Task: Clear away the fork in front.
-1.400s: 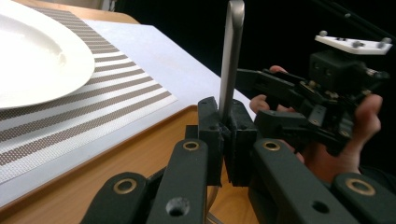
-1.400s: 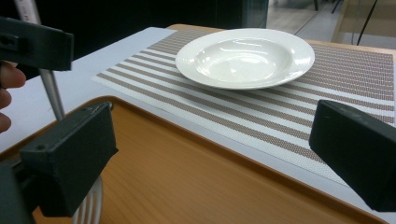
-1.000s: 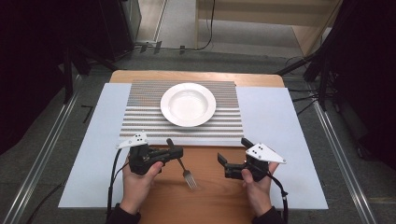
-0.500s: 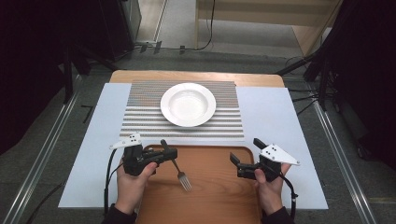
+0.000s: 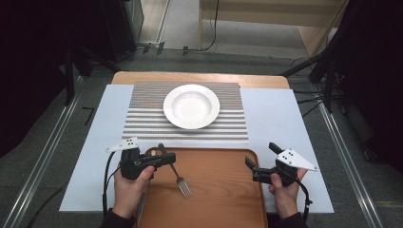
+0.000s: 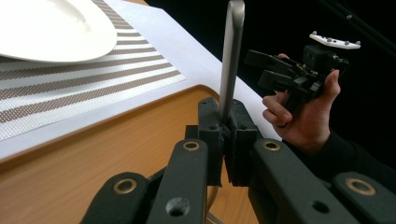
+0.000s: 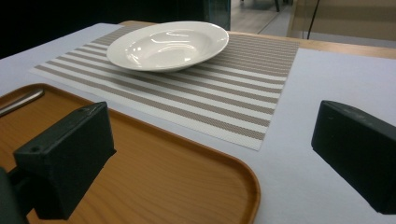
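A silver fork (image 5: 180, 183) hangs tilted over the wooden tray (image 5: 218, 190), tines toward the person. My left gripper (image 5: 165, 156) is shut on its handle (image 6: 232, 56), which rises between the jaws of the left gripper (image 6: 227, 135). My right gripper (image 5: 262, 156) is held over the tray's right edge, open and with nothing in it. Its two jaws stand wide apart in the right gripper view (image 7: 210, 158). A white deep plate (image 5: 191, 105) rests on the striped placemat (image 5: 142, 123) beyond the tray.
A pale blue cloth (image 5: 280, 123) covers the table under mat and tray. A metal handle (image 7: 21, 102) shows at the tray's far left; which utensil it belongs to I cannot tell. The right hand and its gripper (image 6: 299, 70) appear in the left gripper view.
My right gripper has moved right, from above the tray's middle to its right edge. My left gripper with the fork has drifted slightly left.
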`<state>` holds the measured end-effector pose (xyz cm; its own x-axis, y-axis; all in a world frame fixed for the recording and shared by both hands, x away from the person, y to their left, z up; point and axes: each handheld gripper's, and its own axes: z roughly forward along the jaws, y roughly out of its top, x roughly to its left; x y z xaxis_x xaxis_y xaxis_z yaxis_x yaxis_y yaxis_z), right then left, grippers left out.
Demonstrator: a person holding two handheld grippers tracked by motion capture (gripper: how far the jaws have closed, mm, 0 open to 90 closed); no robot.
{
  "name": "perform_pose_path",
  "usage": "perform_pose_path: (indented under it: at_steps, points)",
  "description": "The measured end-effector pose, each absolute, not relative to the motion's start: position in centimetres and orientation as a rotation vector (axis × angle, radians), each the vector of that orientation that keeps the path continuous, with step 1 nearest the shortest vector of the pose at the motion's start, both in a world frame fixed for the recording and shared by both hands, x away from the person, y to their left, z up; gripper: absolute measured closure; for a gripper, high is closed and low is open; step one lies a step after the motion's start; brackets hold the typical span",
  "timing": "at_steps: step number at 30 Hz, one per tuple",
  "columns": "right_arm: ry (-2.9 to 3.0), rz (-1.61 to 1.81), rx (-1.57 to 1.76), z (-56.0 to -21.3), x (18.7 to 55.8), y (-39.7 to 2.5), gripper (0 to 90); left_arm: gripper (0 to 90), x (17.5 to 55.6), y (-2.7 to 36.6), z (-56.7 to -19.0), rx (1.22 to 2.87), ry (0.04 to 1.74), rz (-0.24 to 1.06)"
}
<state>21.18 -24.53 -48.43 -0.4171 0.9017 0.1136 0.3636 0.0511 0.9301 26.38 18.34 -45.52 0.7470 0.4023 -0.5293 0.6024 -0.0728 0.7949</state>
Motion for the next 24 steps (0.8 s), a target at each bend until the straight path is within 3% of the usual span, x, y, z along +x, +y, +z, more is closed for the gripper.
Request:
perform_pose_path:
  at_steps: [24]
  points:
    - [1.747,1.316,1.321,-49.1,20.2,-29.4,0.0,85.9,26.2,19.8,-46.4,1.708,0.852,-0.247]
